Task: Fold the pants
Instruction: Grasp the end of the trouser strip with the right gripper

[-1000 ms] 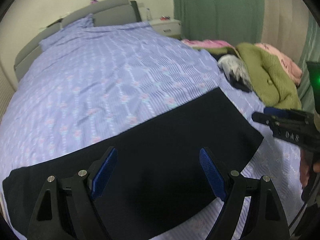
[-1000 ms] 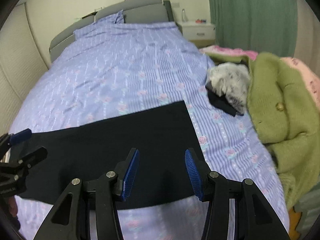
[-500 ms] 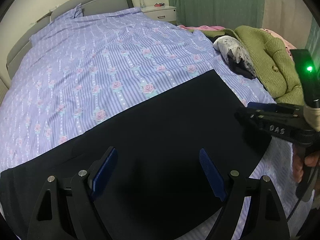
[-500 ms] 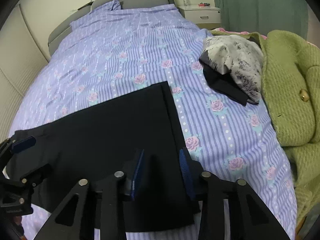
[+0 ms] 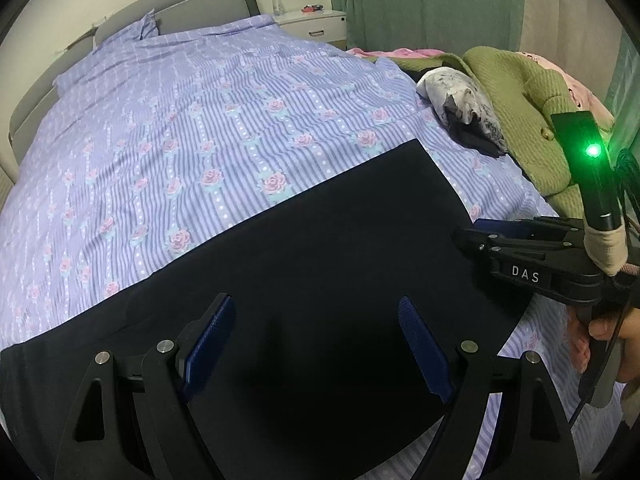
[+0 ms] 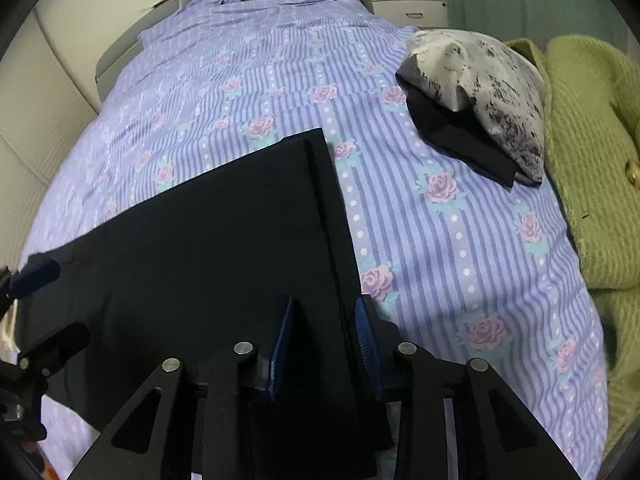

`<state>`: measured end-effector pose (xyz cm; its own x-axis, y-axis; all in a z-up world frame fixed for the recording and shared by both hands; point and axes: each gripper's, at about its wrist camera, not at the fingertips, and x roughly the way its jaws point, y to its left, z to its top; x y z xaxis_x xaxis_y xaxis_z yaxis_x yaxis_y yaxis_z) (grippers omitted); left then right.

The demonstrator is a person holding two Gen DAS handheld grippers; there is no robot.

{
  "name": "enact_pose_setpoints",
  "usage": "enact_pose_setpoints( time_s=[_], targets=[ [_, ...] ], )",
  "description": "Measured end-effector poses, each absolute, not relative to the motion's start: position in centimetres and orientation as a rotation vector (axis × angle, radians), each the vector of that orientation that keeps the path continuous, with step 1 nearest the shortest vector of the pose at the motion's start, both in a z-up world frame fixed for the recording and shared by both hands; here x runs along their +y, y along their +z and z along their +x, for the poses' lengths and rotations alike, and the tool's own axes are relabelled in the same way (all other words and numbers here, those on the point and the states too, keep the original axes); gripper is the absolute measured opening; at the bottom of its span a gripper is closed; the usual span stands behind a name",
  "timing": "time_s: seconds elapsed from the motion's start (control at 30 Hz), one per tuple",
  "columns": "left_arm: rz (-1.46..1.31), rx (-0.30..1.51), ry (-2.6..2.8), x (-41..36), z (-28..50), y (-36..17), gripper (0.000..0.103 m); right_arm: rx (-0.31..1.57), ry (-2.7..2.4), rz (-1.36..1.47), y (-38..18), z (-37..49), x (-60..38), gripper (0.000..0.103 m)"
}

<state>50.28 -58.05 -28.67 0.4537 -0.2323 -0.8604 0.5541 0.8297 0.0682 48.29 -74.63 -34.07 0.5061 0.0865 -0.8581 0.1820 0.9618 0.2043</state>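
Black pants (image 5: 320,264) lie flat; left claw (image 5: 316,344) spread, right claw (image 6: 324,340) pinching their edge.

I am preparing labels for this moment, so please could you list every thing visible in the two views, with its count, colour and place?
Pants: one, black, flat across the near end of the bed.
Bedspread: one, lilac stripes with pink roses, covering the bed.
Headboard: one, grey, far end.
Nightstand: one, white, beside the headboard; clear bottle on top.
Curtain: green, back wall.
Cardigan: one, green knit, right bed edge.
Mottled garment: one, white and black, beside the cardigan, on a dark cloth.
Pink fabric: behind the cardigan.
Left gripper: open, over the pants.
Right gripper: narrowed around the pants' edge.
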Motion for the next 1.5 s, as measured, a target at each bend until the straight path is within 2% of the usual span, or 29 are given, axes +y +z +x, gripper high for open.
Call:
enact_pose_setpoints(
  time_s=[0.07, 0.13, 0.27, 0.3, 0.6, 0.7, 0.77, 0.8, 0.83, 0.9, 1.0, 1.33, 1.37, 1.4, 1.43, 1.5],
  targets=[
    [0.364, 0.985, -0.501, -58.2, 50.2, -28.6, 0.084, 1.033, -0.062, 0.274, -33.7, 48.2, -74.5, 0.025],
    [0.371, 0.978, -0.502, -58.3, 50.1, -28.5, 0.084, 1.027, -0.063, 0.250, -33.4, 48.1, -74.4, 0.017],
    [0.369, 0.981, -0.502, -58.4, 50.1, -28.5, 0.084, 1.023, -0.073, 0.206, -32.9, 48.2, -74.4, 0.010],
    [0.368, 0.980, -0.505, -58.5, 50.0, -28.4, 0.084, 1.014, -0.084, 0.184, -32.6, 48.2, -74.3, 0.005],
    [0.382, 0.955, -0.503, -58.6, 49.7, -28.0, 0.084, 1.006, -0.212, 0.136, -32.8, 48.8, -75.3, 0.000],
    [0.381, 0.953, -0.501, -58.5, 49.6, -27.9, 0.084, 1.008, -0.226, 0.213, -32.9, 48.6, -77.2, 0.000],
    [0.371, 0.948, -0.494, -58.3, 49.6, -27.7, 0.084, 0.992, -0.234, 0.258, -32.1, 48.0, -78.3, 0.003],
    [0.361, 0.948, -0.491, -58.2, 49.7, -27.6, 0.084, 0.986, -0.201, 0.297, -31.5, 47.5, -78.5, 0.015],
    [0.354, 0.949, -0.487, -58.1, 49.8, -27.6, 0.084, 0.970, -0.160, 0.321, -30.9, 47.2, -78.5, 0.037],
    [0.339, 0.963, -0.483, -58.3, 50.1, -27.7, 0.084, 0.959, -0.114, 0.321, -30.5, 47.1, -77.8, 0.054],
    [0.340, 0.971, -0.487, -58.5, 50.1, -27.8, 0.084, 0.996, -0.059, 0.294, -31.1, 47.3, -76.8, 0.054],
    [0.372, 0.962, -0.512, -59.0, 49.4, -27.5, 0.084, 1.050, 0.017, 0.518, -35.5, 47.7, -78.8, 0.054],
    [0.364, 0.969, -0.512, -59.0, 49.5, -27.5, 0.084, 1.051, 0.025, 0.540, -35.6, 47.8, -78.8, 0.052],
    [0.356, 0.974, -0.514, -58.9, 49.5, -27.5, 0.084, 1.054, 0.044, 0.559, -35.5, 47.8, -78.8, 0.042],
    [0.351, 0.977, -0.517, -58.9, 49.4, -27.4, 0.084, 1.063, 0.090, 0.562, -35.5, 47.8, -78.3, 0.038],
    [0.362, 0.966, -0.522, -58.9, 49.2, -27.1, 0.084, 1.071, 0.097, 0.477, -35.3, 47.8, -77.5, 0.037]
  ],
)
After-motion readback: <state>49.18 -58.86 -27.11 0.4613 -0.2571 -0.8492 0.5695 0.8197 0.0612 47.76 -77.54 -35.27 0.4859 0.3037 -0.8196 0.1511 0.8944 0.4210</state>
